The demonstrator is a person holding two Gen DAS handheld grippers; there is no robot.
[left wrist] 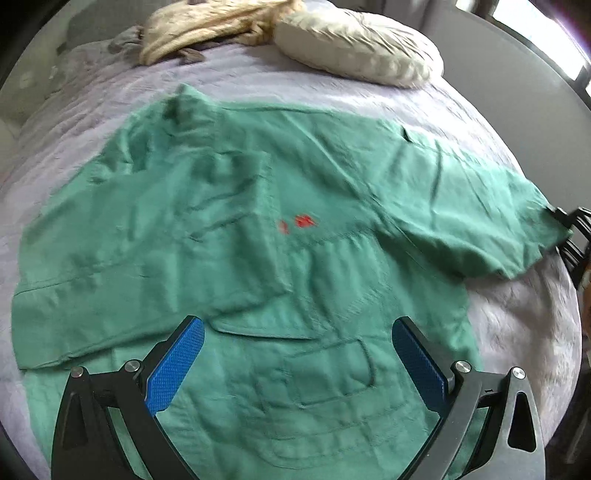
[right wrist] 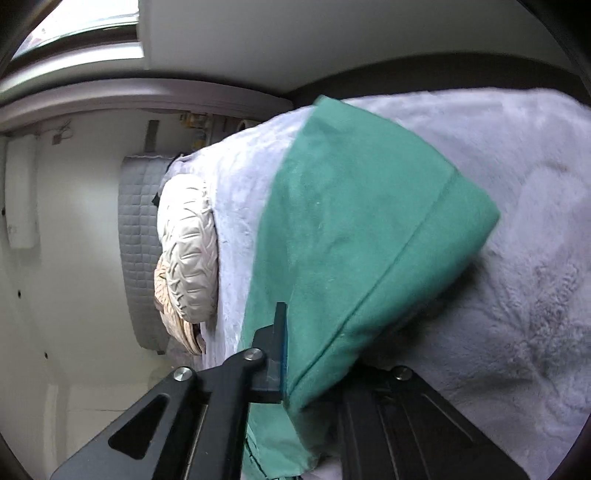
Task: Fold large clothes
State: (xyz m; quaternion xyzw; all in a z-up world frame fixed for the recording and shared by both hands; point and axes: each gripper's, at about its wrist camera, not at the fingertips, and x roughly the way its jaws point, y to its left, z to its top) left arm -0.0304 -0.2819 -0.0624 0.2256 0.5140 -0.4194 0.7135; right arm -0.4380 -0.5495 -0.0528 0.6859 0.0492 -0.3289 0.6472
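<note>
Garment: a green short-sleeved shirt point(left wrist: 295, 206) lies spread on the bed point(left wrist: 258, 85), collar end toward the left gripper, hem toward the pillows; a small red mark sits near mid-back.
Fold state: judged partly done; the sleeve side on the left of the left wrist view appears already laid inward over the body, while the other sleeve point(left wrist: 491, 225) is stretched outward.
Left gripper point(left wrist: 297, 350): jaws spread wide with nothing between the blue pads point(left wrist: 177, 365), hovering over the collar end of the shirt.
Right gripper point(right wrist: 291, 354): jaws clenched on the sleeve's hemmed cuff point(right wrist: 369, 295); one finger shows, the other is hidden behind the cloth. In the left wrist view it appears at the far right, at the sleeve tip.
Key relation: the outstretched sleeve's long axis runs sideways from the shirt body to the right gripper, so the shirt's midline lies to that gripper's left; the right hand is the one placed to carry it across.
Next move, judged: bring the sleeve inward over the body to match the other side; the free left gripper could pin the shoulder line.
Risk: the loose cloth may drag the body askew.
Bedding: a cream pillow point(left wrist: 362, 48) and a crumpled tan cloth point(left wrist: 207, 26) lie beyond the hem, apart from the shirt.
Containers: none in view.
</note>
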